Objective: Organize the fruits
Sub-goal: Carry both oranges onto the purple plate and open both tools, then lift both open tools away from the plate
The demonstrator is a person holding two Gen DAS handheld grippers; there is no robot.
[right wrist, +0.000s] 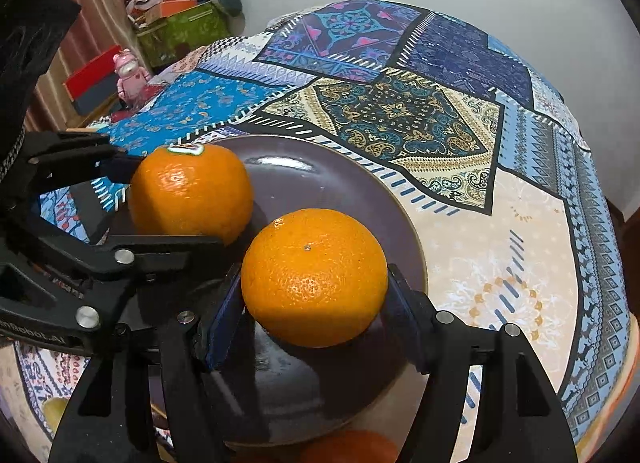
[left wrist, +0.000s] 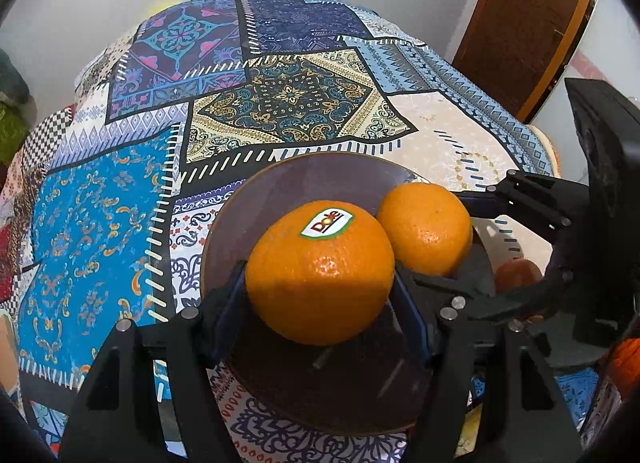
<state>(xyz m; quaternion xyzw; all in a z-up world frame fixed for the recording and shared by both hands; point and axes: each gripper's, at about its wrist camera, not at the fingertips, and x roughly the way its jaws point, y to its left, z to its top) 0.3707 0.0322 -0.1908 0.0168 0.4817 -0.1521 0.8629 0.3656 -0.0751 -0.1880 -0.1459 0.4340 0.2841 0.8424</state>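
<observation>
A dark purple plate (left wrist: 280,183) (right wrist: 320,175) sits on the patterned tablecloth. My left gripper (left wrist: 318,295) is shut on an orange with a Dole sticker (left wrist: 320,271), held over the plate; it also shows at the left in the right wrist view (right wrist: 190,195). My right gripper (right wrist: 314,303) is shut on a plain orange (right wrist: 314,277), held over the plate; it shows beside the stickered orange in the left wrist view (left wrist: 426,227). The two oranges sit close together, nearly touching.
The patchwork tablecloth (left wrist: 280,103) covers a round table. Another orange fruit lies by the near plate edge (right wrist: 352,445) (left wrist: 626,363). A brownish fruit (left wrist: 518,273) lies behind the right gripper. Boxes and clutter (right wrist: 180,23) stand beyond the table; a wooden door (left wrist: 528,23) stands right.
</observation>
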